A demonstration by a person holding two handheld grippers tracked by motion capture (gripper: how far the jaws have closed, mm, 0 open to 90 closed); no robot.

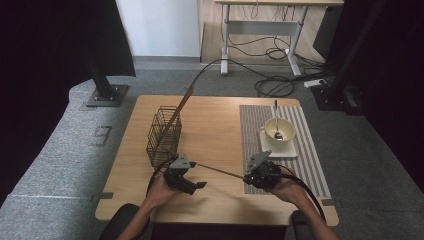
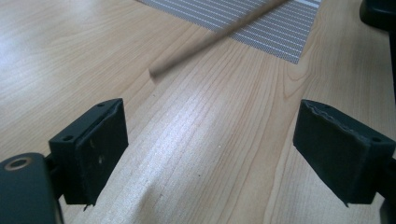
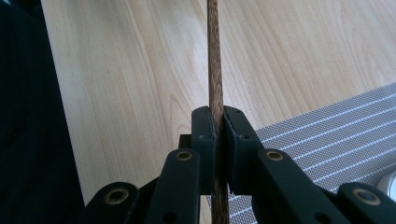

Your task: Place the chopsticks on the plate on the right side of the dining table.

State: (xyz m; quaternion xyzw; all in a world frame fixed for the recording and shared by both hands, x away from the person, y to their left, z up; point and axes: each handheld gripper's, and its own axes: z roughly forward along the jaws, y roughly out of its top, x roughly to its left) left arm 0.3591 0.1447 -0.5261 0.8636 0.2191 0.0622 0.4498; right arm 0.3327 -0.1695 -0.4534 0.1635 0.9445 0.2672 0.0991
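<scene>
Right gripper (image 1: 248, 176): jaws clenched on a thin brown wooden chopstick (image 1: 220, 172), which runs from the jaws leftward across the table toward the left gripper (image 1: 196, 185). In the right gripper view the chopstick (image 3: 215, 70) stands straight up between the pads, pinched near one end, with its free length over bare wood.

Left gripper: jaws released and spread wide, nothing between them. The left gripper view shows the free tip of the chopstick (image 2: 187, 53) just ahead of the open jaws, apart from both pads, blurred.

Edges and room: both grippers sit near the table's front edge. Open wood lies between the wire basket (image 1: 163, 136) and the striped placemat (image 1: 313, 155). The basket stands just behind the left gripper. A second stick (image 1: 181, 106) leans out of it, tilted up and to the right.

Surface: light wooden table (image 1: 215, 120), with the placemat covering its right part. On the mat a cream bowl (image 1: 279, 134) rests on a square white saucer (image 1: 290, 151); a spoon (image 1: 276, 120) stands in the bowl.

Room: grey carpet, black stand bases at left and right, a desk frame and loose cables behind.

Views compared: the high view gives the basket, bowl and both hands; the gripper views give the grip and the gap in close detail.
</scene>
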